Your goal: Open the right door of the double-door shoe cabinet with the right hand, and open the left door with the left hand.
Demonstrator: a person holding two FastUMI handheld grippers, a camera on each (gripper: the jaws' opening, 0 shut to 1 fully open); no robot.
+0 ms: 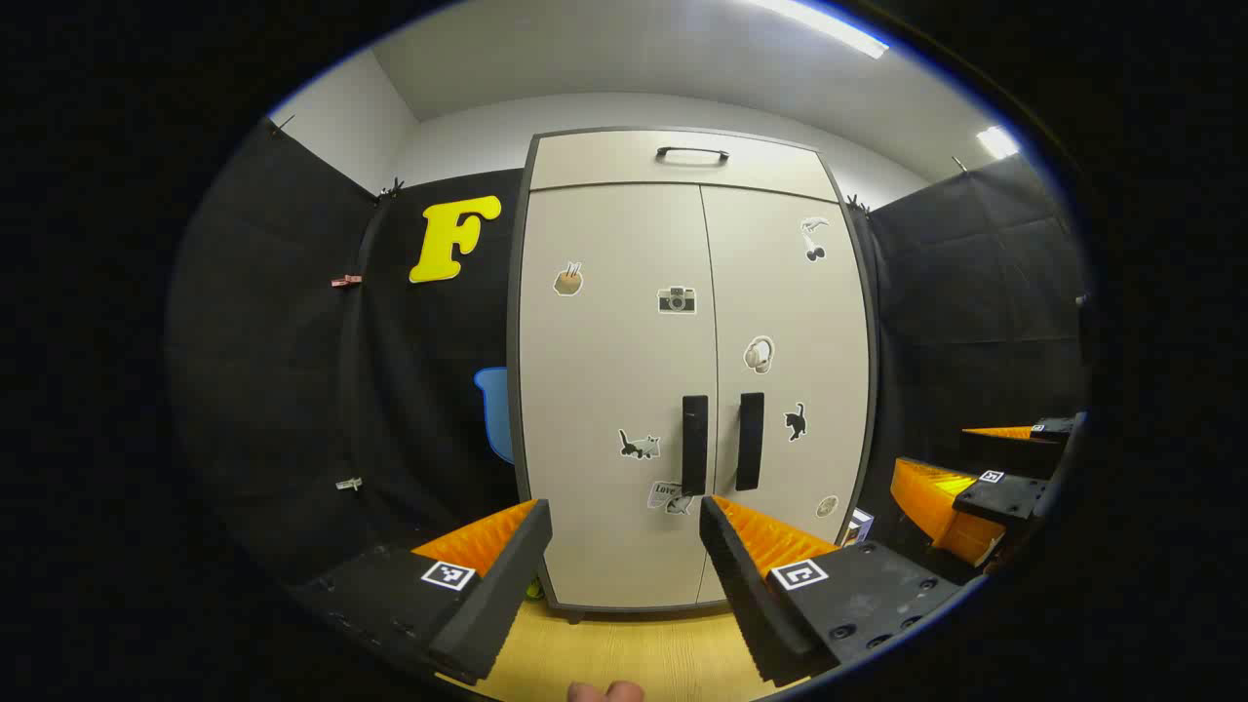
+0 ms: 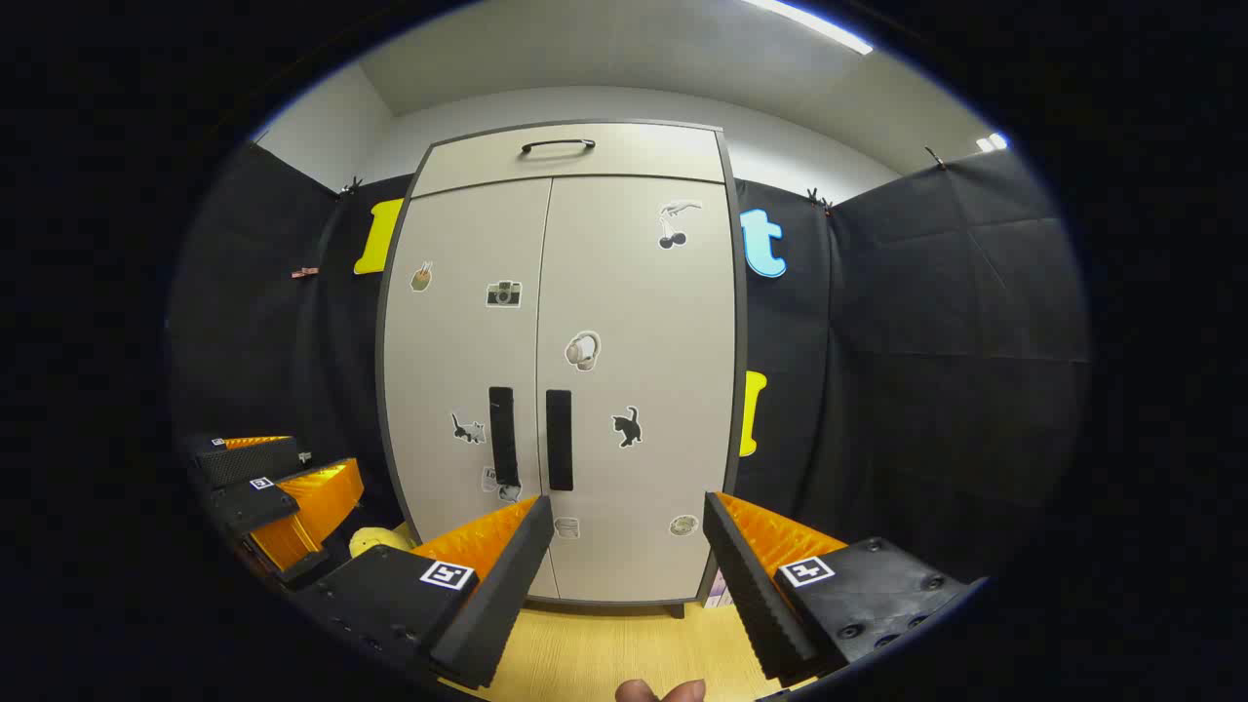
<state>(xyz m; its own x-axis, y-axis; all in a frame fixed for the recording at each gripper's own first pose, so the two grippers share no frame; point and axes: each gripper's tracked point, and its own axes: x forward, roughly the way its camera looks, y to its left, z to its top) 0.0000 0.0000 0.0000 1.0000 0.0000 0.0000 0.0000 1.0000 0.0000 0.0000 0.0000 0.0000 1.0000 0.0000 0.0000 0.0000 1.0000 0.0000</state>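
Observation:
A beige double-door shoe cabinet point(image 1: 624, 322) point(image 2: 624, 292) stands ahead with both doors closed. Each door has a dark vertical handle near the middle seam: the left handle point(image 1: 694, 445) point(image 2: 502, 436) and the right handle point(image 1: 750, 441) point(image 2: 559, 439). My left gripper point(image 1: 624, 517) is open, some distance short of the doors, with the left handle just above its right finger. My right gripper point(image 2: 629, 517) is open too, facing the right door a little right of its handle. In the left gripper view the right gripper point(image 1: 975, 478) appears at the far right; in the right gripper view the left gripper point(image 2: 278, 478) sits at the lower left.
A top drawer with a dark handle point(image 1: 692, 154) point(image 2: 558, 145) sits above the doors. Small stickers dot both doors. Black cloth walls flank the cabinet. Light wooden floor point(image 1: 624, 653) runs in front. A fingertip point(image 2: 661, 690) shows at the bottom edge.

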